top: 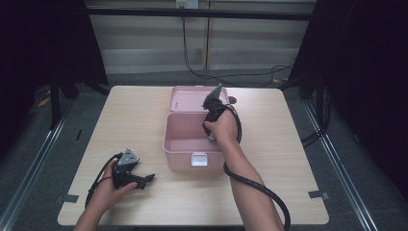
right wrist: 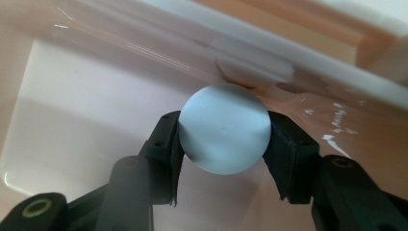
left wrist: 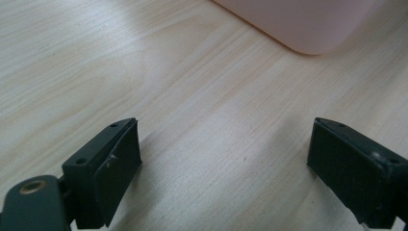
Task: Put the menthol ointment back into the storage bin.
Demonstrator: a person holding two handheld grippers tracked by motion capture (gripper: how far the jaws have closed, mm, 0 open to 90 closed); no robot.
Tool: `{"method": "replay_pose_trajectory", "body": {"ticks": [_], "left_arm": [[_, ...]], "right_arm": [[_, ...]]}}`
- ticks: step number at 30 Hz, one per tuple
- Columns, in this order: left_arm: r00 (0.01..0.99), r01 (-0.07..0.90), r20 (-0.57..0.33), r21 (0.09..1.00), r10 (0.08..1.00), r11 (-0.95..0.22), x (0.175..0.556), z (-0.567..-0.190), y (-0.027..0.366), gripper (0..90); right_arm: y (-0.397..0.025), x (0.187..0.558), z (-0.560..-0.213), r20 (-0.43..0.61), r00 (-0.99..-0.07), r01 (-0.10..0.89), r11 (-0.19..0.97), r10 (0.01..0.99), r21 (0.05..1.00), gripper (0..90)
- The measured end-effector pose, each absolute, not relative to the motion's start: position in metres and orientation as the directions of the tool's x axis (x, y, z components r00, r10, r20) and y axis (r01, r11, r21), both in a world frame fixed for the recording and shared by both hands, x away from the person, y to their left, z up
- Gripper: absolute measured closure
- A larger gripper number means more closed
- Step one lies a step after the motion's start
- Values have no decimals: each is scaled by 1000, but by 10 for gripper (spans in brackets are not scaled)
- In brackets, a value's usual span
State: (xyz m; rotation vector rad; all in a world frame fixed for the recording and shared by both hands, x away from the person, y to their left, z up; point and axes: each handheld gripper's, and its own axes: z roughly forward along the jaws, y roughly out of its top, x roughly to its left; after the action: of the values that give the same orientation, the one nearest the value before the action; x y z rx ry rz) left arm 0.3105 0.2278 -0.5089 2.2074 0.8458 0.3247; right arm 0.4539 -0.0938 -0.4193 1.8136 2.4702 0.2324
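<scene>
Two grippers are at work over a pale wooden table (top: 144, 115), each held in one of the person's hands. At the near left of the high view, the left hand (top: 108, 185) rests low on the table with the left gripper (top: 148, 178) pointing right, towards the box. A grey three-cornered plate sits on top of it and a black cable loops back beside the wrist. In the left gripper view its jaws stand wide apart with bare wood grain between them, gripping nothing, and a rounded corner of the pink box (left wrist: 308, 24) lies farther off at the upper right, apart from the jaws.

At the middle of the table stands the pink box (top: 185, 144), open, with a white latch (top: 198, 159) on its near wall. Its lid (top: 185, 99) is thrown back flat on the far side.

To the right, the right hand (top: 223, 127) reaches over the box's right part, with the right gripper (right wrist: 222, 139) pointing down into it; a thick black cable curves back along the forearm towards the near edge. In the right gripper view the jaws are closed against both sides of a pale blue ball (right wrist: 224, 129), which is held inside the box, above its glossy pink floor (right wrist: 96, 115) and close to a wall. Whether the ball touches the floor or wall cannot be told.
</scene>
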Motion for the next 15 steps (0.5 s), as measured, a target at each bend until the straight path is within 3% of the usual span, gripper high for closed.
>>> {"method": "replay_pose_trajectory", "body": {"ticks": [15], "left_arm": [[750, 472, -23, 718, 661, -512, 311, -509, 228, 108]], "right_arm": [[-94, 453, -425, 49, -299, 944, 288, 953, 162, 503]]}}
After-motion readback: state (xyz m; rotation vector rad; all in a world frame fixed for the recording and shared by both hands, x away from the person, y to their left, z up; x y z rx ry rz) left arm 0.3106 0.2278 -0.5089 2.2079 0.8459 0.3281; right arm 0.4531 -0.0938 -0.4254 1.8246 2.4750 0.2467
